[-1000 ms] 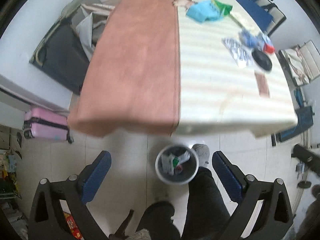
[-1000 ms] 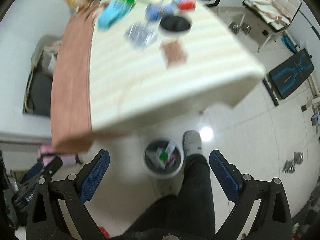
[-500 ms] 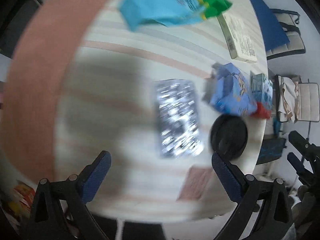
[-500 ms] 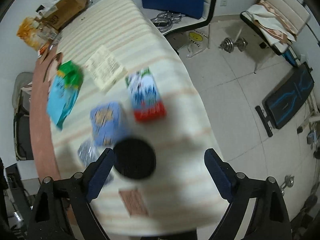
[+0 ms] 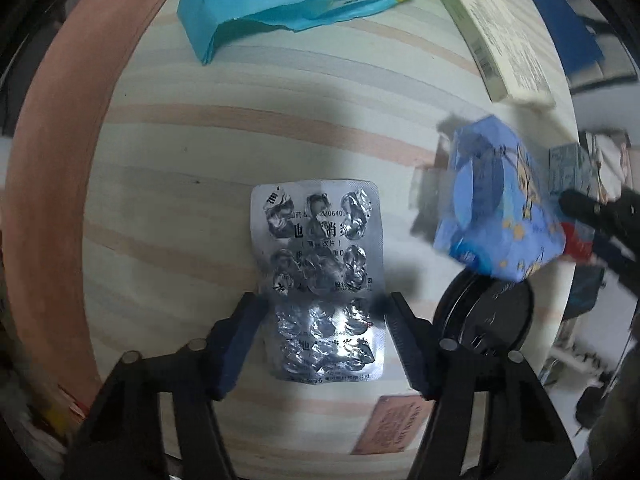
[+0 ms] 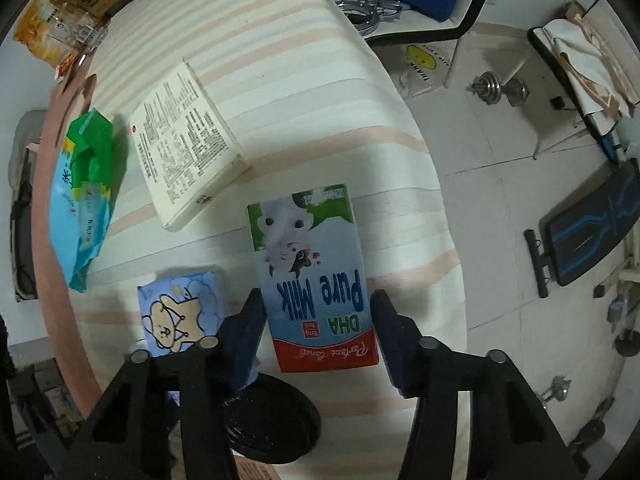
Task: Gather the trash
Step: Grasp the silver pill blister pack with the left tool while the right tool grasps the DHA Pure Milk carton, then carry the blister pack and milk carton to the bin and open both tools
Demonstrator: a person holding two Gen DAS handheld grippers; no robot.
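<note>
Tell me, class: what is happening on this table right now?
A person is clearing rubbish from a striped table with a gripper in each hand. The left gripper is open around an emptied foil blister pack lying flat, its fingers on either side. The right gripper is open around a Pure Milk carton lying on its side. Neither item looks lifted or pinched yet. A blue tissue pack, a black lid and a cream box lie nearby.

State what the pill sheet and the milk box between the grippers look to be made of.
Pill sheet: crinkled silver foil, shiny; its pockets look torn and catch the light. A plastic backing may lie beneath, unseen.
Milk box: printed coated paperboard, judging by its crisp folded edges and smooth, faintly glossy face.
</note>
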